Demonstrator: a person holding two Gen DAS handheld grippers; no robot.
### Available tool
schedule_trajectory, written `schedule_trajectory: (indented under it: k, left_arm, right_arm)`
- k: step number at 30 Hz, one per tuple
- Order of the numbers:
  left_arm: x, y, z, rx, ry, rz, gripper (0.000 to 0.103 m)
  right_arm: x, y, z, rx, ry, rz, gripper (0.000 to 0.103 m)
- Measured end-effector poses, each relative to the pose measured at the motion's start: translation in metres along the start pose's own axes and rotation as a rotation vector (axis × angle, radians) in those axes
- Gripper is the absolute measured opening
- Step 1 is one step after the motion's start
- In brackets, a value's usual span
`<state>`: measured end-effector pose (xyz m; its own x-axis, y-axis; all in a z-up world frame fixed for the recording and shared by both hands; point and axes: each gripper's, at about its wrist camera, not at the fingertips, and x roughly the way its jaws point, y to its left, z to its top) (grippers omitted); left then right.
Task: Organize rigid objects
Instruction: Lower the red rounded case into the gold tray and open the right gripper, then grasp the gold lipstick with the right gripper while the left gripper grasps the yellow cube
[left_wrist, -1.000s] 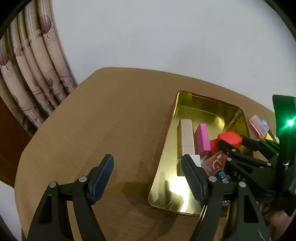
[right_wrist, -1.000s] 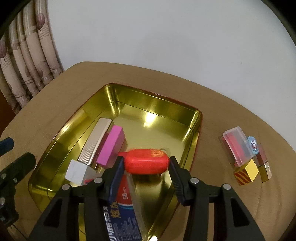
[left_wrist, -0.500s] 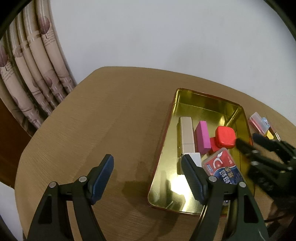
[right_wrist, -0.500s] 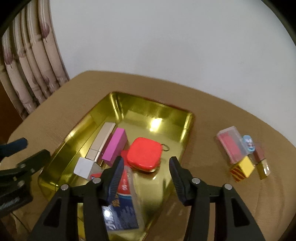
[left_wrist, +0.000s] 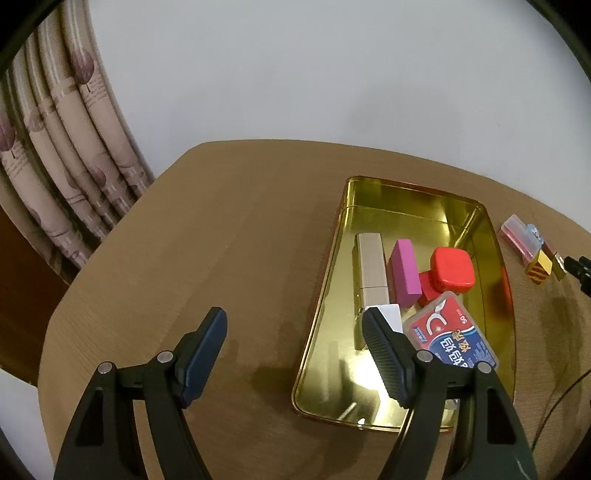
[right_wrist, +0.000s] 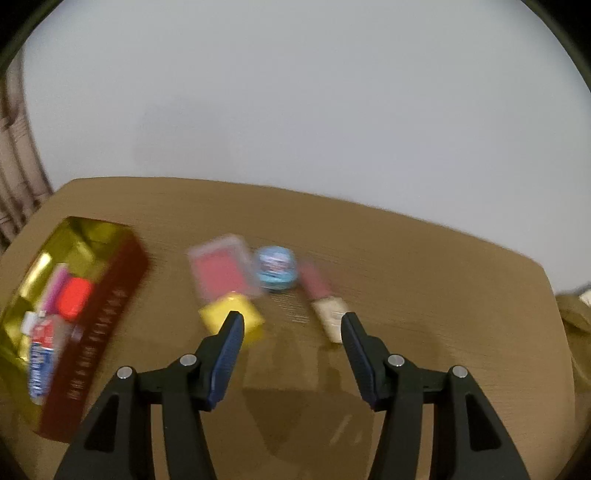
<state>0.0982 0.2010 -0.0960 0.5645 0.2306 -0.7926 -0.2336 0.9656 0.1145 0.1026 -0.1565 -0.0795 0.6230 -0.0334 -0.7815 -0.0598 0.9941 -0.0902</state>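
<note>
Your worktop (left_wrist: 221, 240) carries the gold tin (left_wrist: 495, 236), already holding the red case (left_wrist: 452, 267), pink block (left_wrist: 404, 271) and mint box (left_wrist: 448, 338). Your left gripper (left_wrist: 293, 354) hangs wide apart with nothing in it, one of its fingers (left_wrist: 384, 354) over the tin's near edge. Your right gripper (right_wrist: 291, 345) is opening, empty, above bare worktop between the yellow block (right_wrist: 229, 310) and a small gold piece (right_wrist: 330, 314).

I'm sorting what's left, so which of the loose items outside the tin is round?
The small blue item, between the clear red-filled case and the pinkish tube. The others have straight edges; it alone looks round.
</note>
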Motion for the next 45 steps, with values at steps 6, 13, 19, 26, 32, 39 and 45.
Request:
schedule_trajectory:
  k: [6,13,19,26,32,39,45]
  left_arm:
    - [-0.001,-0.009,-0.002,0.041,-0.013,-0.002,0.073]
    - [-0.001,-0.017,-0.001,0.067,-0.02,0.003,0.073]
    - [-0.002,-0.021,-0.001,0.08,-0.023,-0.005,0.073]
    - [-0.002,-0.029,-0.008,0.087,-0.012,-0.005,0.073]
    - [-0.01,-0.049,-0.014,0.113,-0.03,-0.025,0.073]
    - [-0.021,-0.097,-0.014,0.164,-0.035,-0.056,0.073]
    - [-0.029,-0.148,-0.003,0.213,-0.046,-0.123,0.073]
  right_arm:
    - [0.024,-0.017,0.003,-0.013,0.031,0.017,0.056]
    - [0.051,-0.009,0.01,-0.061,0.056,-0.017,0.055]
    - [0.056,-0.01,0.003,-0.012,0.059,0.031,0.035]
    - [0.041,-0.013,-0.018,0.034,0.031,0.064,0.023]
    - [0.026,-0.019,-0.042,0.041,0.018,0.074,0.023]
    - [0.007,-0.03,-0.069,0.026,0.017,0.115,0.023]
    - [-0.002,-0.037,-0.083,0.011,0.012,0.129,0.023]
